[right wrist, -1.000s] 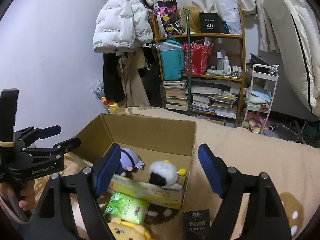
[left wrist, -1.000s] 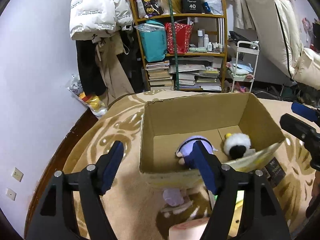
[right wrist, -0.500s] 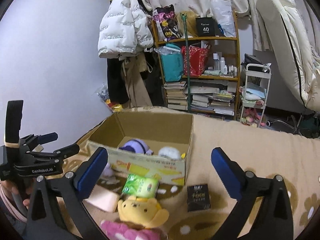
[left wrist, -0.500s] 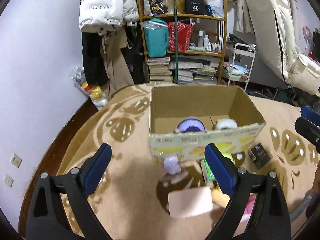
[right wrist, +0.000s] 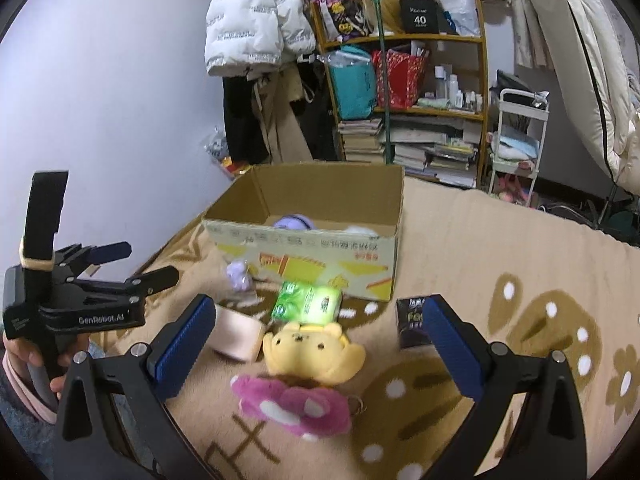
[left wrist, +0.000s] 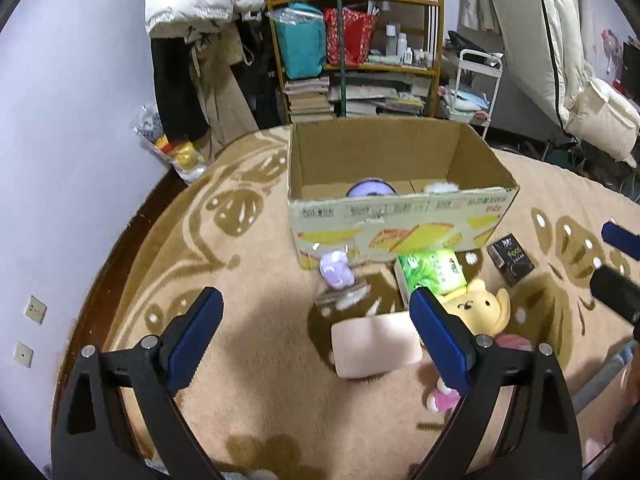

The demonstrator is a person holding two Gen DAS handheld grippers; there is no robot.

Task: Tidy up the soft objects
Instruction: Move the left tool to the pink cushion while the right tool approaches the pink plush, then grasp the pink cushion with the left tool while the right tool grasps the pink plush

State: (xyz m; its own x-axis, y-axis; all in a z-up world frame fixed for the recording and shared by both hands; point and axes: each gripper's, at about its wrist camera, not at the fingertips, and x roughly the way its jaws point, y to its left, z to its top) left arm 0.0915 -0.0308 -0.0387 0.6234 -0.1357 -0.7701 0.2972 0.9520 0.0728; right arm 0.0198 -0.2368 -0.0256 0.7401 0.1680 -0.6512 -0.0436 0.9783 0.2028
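So both hand-held grippers are spread wide and carrying nothing right now: the left hand-held gripper (left wrist: pixel 316 322) hangs over the beige patterned blanket (left wrist: pixel 248 380) with the pale pink soft block (left wrist: pixel 374 342) sitting low in the middle of the frame between its blue pads, not touched, and the right hand-held gripper (right wrist: pixel 316 330) frames the plush pile in the lower centre of its view. The open brown cardboard box (right wrist: pixel 320 196) sits mid-frame and already has a purple round plush (right wrist: pixel 292 222) and a white fluffy one (right wrist: pixel 362 230) poking up inside. Still outside, just in front of the box: a small lilac plush (right wrist: pixel 239 275), a green soft tissue pack (right wrist: pixel 308 304), a yellow bear plush (right wrist: pixel 314 354) touching the pack's near edge, and a magenta plush with white spots (right wrist: pixel 296 402) right below the bear. The small black carton (left wrist: pixel 511 258) at the right looks stiff, so I'd guess it isn't part of the job. All the plush stuff should be light and squashy, nothing fragile, no slip worries. I'd pinch the bear across its fat head, since thin ears or limbs would just flop and sag out.
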